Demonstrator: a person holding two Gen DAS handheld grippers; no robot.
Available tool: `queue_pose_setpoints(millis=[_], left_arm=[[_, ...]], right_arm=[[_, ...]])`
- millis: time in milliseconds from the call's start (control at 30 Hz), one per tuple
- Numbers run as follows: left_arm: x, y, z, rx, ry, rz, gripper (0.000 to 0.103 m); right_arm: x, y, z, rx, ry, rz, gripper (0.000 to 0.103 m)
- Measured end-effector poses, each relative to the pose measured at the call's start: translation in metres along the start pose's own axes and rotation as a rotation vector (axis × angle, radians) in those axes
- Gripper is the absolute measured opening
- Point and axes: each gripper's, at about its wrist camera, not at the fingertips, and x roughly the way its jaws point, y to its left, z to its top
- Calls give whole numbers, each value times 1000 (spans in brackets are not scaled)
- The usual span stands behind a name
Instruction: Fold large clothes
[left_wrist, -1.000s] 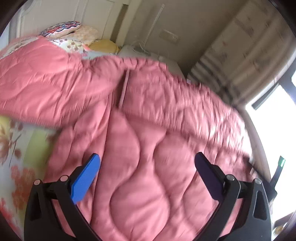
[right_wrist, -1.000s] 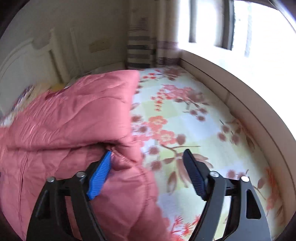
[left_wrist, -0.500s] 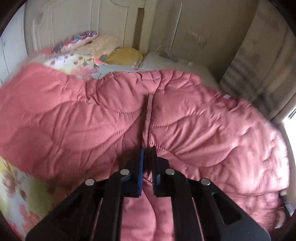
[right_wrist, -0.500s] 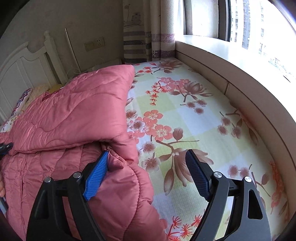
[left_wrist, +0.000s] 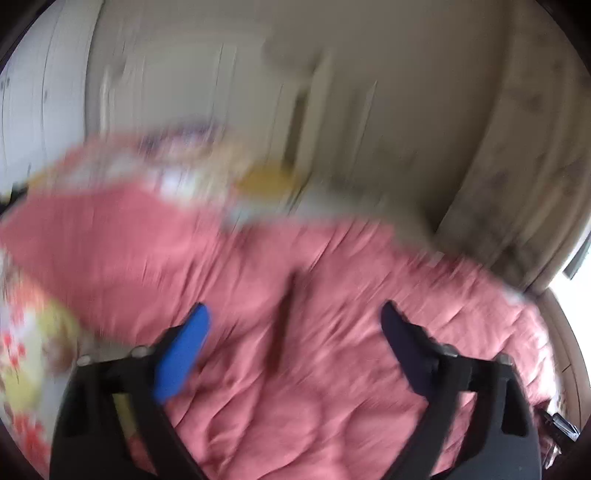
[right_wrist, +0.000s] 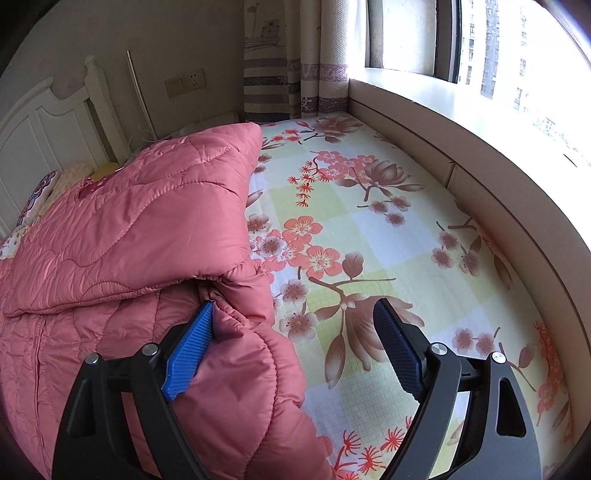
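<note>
Pink quilted coat (left_wrist: 332, 369) just released: left gripper (left_wrist: 295, 332), clenched on it half a second ago, now gapes. Right gripper (right_wrist: 295, 332) unchanged, spread wide, empty. Fold laid; regrasp likely next.

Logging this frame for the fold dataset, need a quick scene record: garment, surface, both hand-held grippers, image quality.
garment: pink quilted coat, one part folded over its body
surface: floral bedsheet
left hand-held gripper: open, above the coat, holding nothing
right hand-held gripper: open, at the coat's edge, blue finger pad against the fabric
image quality: left wrist view motion-blurred, right wrist view sharp
</note>
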Motion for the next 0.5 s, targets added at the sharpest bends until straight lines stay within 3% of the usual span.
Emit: queue_pose_setpoints(millis=[33, 133, 233, 267, 333, 400, 500], left_arm=[[1, -20, 6, 83, -12, -27, 94], [33, -53, 8, 232, 98, -59, 92], [81, -60, -12, 298, 293, -31, 72], [94, -58, -24, 312, 368, -29, 73], [90, -49, -37, 336, 314, -26, 85], [89, -44, -41, 336, 309, -3, 97], [95, -32, -37, 261, 351, -32, 101]], right_arm=[[0, 0, 0, 0, -1, 0, 82], [0, 1, 1, 1, -5, -2, 82], [-1, 0, 2, 4, -20, 6, 82], [-2, -1, 2, 6, -27, 10, 82], [-5, -4, 2, 16, -42, 19, 81], [-15, -5, 4, 30, -79, -2, 77], [-38, 7, 17, 10, -182, 15, 76]])
